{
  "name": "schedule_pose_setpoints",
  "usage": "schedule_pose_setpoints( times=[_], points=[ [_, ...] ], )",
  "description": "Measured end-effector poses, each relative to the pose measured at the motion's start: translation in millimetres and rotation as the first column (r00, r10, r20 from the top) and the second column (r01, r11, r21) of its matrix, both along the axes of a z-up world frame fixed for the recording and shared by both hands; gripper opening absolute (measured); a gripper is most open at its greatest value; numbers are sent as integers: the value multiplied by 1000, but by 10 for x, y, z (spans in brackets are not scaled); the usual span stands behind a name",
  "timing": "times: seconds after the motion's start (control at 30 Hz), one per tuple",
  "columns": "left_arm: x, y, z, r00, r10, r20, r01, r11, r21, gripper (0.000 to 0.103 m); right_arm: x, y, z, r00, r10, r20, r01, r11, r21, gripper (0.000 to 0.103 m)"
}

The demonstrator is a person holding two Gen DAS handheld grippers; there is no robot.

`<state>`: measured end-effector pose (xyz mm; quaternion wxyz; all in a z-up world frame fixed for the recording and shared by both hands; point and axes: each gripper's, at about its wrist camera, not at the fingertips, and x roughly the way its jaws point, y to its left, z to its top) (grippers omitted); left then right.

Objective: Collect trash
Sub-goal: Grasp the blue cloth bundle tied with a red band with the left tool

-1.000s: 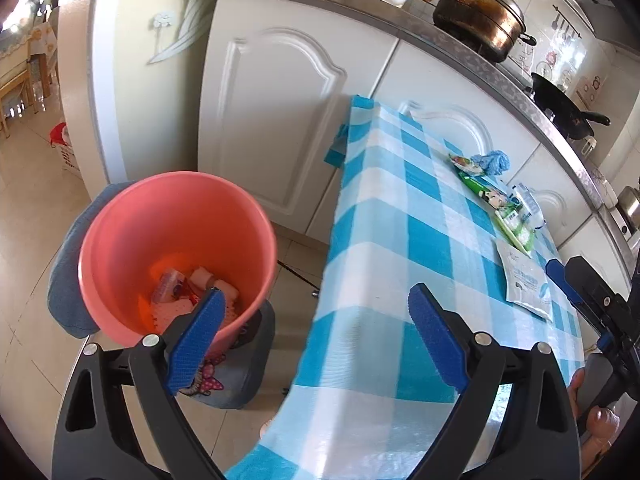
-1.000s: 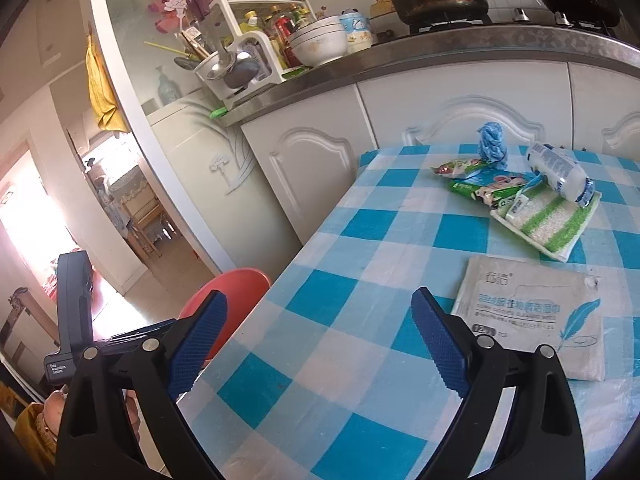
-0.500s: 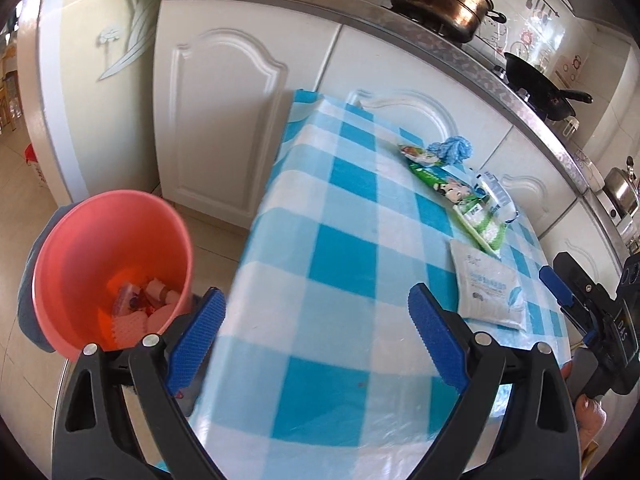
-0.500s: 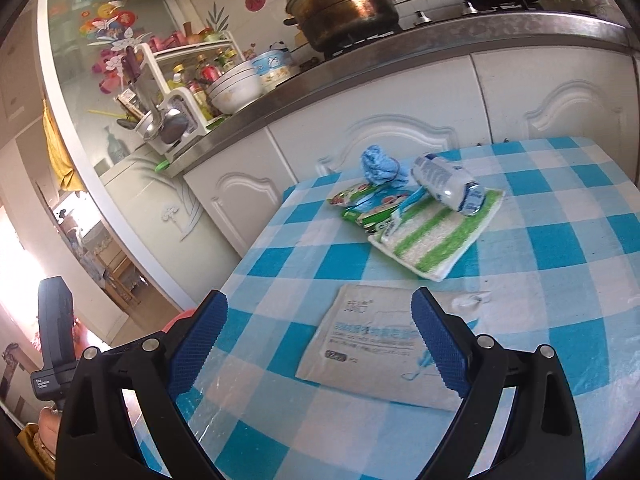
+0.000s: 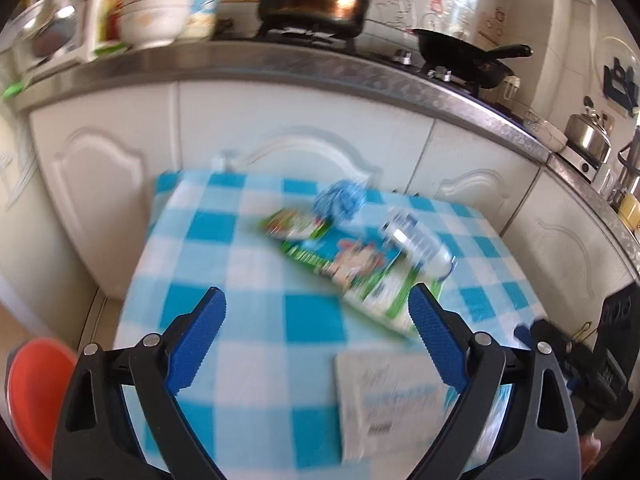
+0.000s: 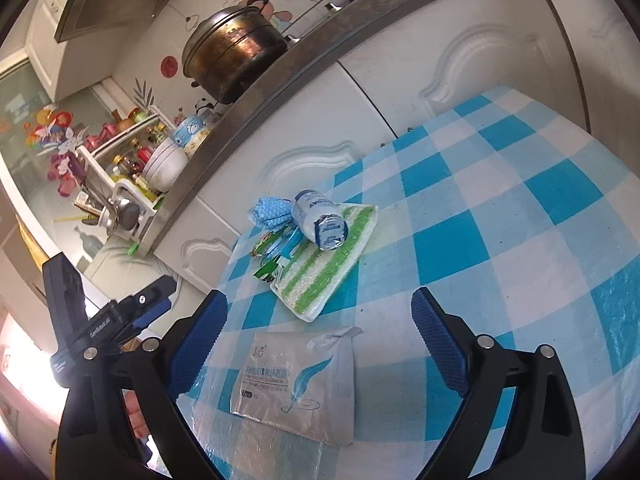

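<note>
Wipes packet (image 6: 298, 382) lies flat on the checked tablecloth (image 6: 520, 216) between the right gripper (image 6: 318, 334) fingers, spread wide, empty.

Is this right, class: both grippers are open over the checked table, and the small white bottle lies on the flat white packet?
Not quite. The white bottle lies on the green-striped cloth, not the white packet, as the right wrist view shows. Both grippers are open.

my right tongs (image 6: 318, 342): spread wide, bare tabletop (image 6: 520, 240) to the right, free | ahead: flat wipes packet (image 6: 298, 376) just under them, low | beyond: striped cloth (image 6: 328, 264) with bottle (image 6: 320, 222) on it, crumpled blue wad (image 6: 270, 214) and wrappers (image 6: 276, 254) crowd the far-left edge | my left tongs (image 6: 120, 320): flank the left side
</note>
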<state>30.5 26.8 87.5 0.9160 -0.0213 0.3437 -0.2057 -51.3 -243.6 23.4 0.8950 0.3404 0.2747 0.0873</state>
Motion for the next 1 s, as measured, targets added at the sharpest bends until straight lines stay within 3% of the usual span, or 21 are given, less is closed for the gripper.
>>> schedule_pose_setpoints(
  times=[0.1, 0.23, 0.53, 0.67, 0.77, 1.0],
  points=[
    [334, -277, 53, 1000, -7, 7, 7, 1000, -26, 93, 2, -126, -70, 1000, -17, -12, 17, 999, 38, 92],
    [841, -571, -5, 997, 44, -56, -48, 997, -63, 93, 11, -237, -126, 1000, -25, -18, 26, 996, 84, 92],
    [1624, -808, -385, 963, 177, -202, -179, 984, 11, 88, 38, -305, -128, 999, -34, -20, 35, 996, 85, 92],
    [1683, -829, -582, 949, 168, -265, -159, 986, 55, 79, 59, -323, -144, 999, -32, -25, 35, 995, 92, 92],
    [1583, -904, -616, 962, 144, -233, -117, 985, 125, 79, 62, -339, -155, 999, -33, -30, 36, 995, 96, 92],
    [1147, -1007, -672, 977, 53, -208, -16, 985, 174, 79, 33, -386, -145, 998, -51, -32, 53, 995, 84, 92]
  ],
)
